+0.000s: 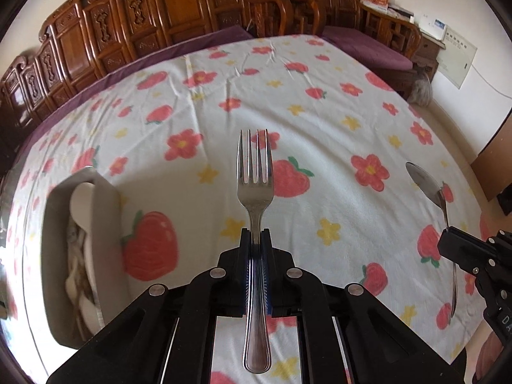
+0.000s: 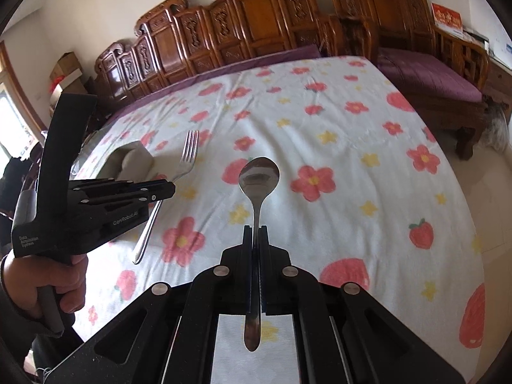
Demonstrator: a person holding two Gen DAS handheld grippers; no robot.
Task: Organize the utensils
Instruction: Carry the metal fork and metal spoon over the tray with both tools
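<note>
My left gripper (image 1: 255, 235) is shut on the neck of a steel fork (image 1: 255, 188), tines pointing away, held above the flowered tablecloth (image 1: 320, 102). From the right wrist view the same left gripper (image 2: 171, 188) and its fork (image 2: 187, 156) show at the left, held by a hand (image 2: 48, 283). My right gripper (image 2: 255, 230) is shut on the handle of a steel spoon (image 2: 258, 176), bowl forward. In the left wrist view the right gripper (image 1: 448, 236) grips that spoon (image 1: 425, 182) at the right edge. A grey utensil holder (image 1: 80, 256) with white spoons inside stands at the left.
The grey holder (image 2: 131, 160) also shows far left in the right wrist view. Carved wooden chairs (image 1: 134, 22) line the table's far side, and a bench with a purple cushion (image 2: 425, 76) stands at the right. The cloth's edge falls off to the floor at the right.
</note>
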